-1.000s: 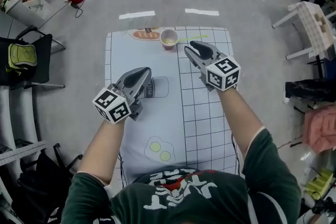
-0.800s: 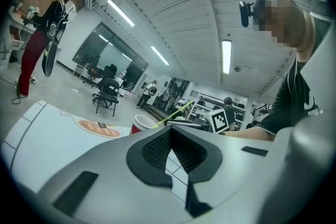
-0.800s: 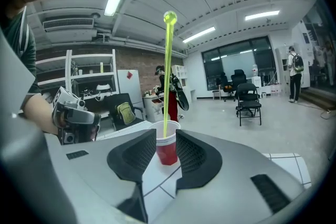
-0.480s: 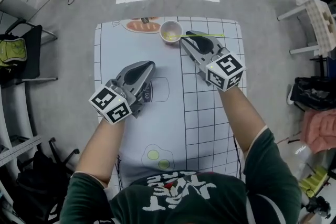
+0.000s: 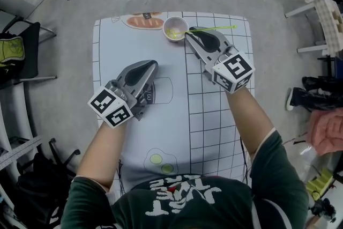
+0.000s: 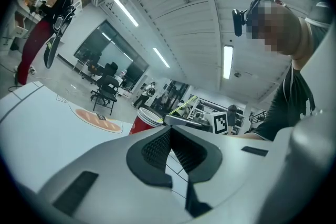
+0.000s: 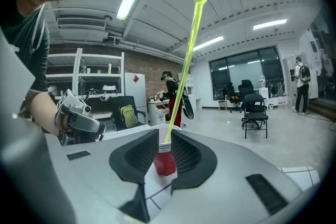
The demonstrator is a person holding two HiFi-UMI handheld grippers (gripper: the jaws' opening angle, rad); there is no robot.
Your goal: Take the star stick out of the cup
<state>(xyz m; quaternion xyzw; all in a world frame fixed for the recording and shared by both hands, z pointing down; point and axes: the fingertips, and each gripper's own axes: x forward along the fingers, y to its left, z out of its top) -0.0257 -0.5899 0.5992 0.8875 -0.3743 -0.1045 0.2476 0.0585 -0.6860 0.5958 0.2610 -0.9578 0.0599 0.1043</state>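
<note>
**Stick lined up, grip not yet made**

Your right gripper point(image 7: 164, 139) has its jaws narrowly apart around the star stick point(image 5: 211, 29), whose foot sits in the cup point(image 5: 167, 24) at the table's point(image 5: 214, 131) far edge. Pinch it, then lift clear. Your left gripper point(image 6: 170, 134), jaws together, idles.

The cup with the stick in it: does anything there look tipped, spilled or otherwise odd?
Nothing is spilled or broken. The cup stands upright on the table. Only the star stick looks askew: it leans far out over the rim, above the open right gripper, which is not gripping it.
</note>
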